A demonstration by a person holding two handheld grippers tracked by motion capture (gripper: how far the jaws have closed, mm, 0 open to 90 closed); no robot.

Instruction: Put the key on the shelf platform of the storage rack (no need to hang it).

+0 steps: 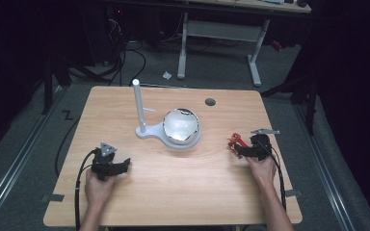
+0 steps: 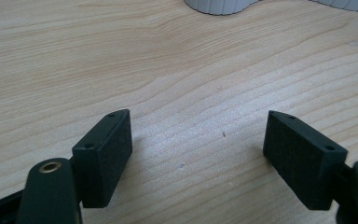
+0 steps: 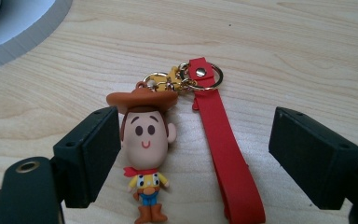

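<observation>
Between the spread jaws of the right gripper (image 3: pixel 193 154), low over the table (image 1: pixel 173 192), lie a cowboy keychain figure (image 3: pixel 145 154) and its red strap (image 3: pixel 223 154), neither pinched. If the jaws close here, they could squash figure and strap together or push the figure sideways. Farther off, the left gripper (image 2: pixel 198 149) rests open on bare wood, short of the white stand (image 1: pixel 147 130) and shiny bowl (image 1: pixel 181 126).
</observation>
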